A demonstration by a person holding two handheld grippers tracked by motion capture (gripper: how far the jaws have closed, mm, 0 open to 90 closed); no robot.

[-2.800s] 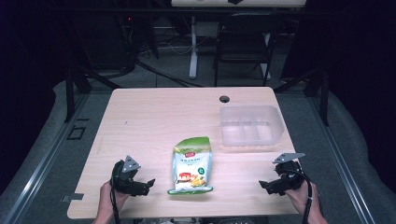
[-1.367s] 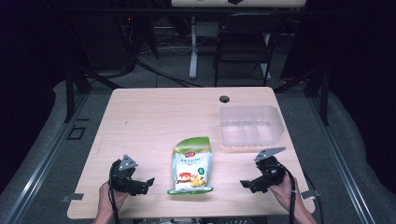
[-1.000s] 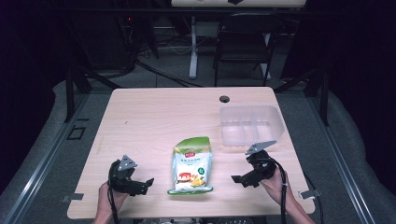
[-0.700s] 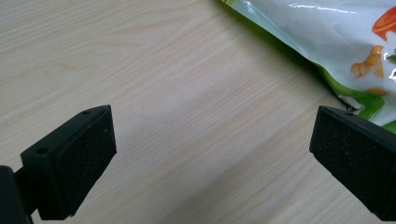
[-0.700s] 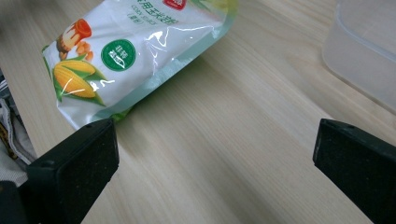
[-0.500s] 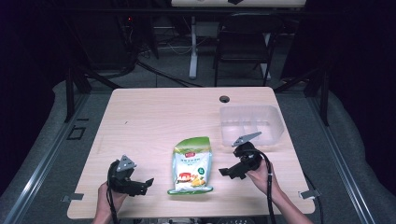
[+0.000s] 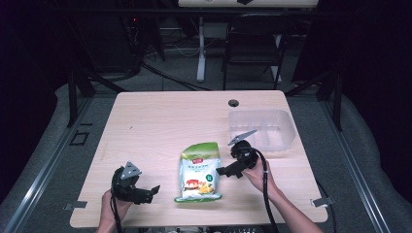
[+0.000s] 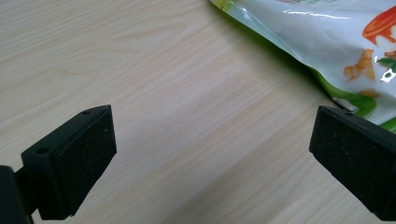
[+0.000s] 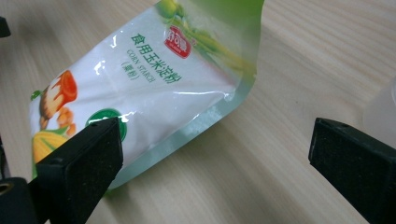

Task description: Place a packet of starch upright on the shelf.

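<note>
Up close, right gripper view reads pouch lettering.

We've got a light wood table here with a small round hole near its far edge. A green and white corn starch pouch lies flat toward our side, and a clear plastic tub sits on the right, well apart from the pouch.
</note>
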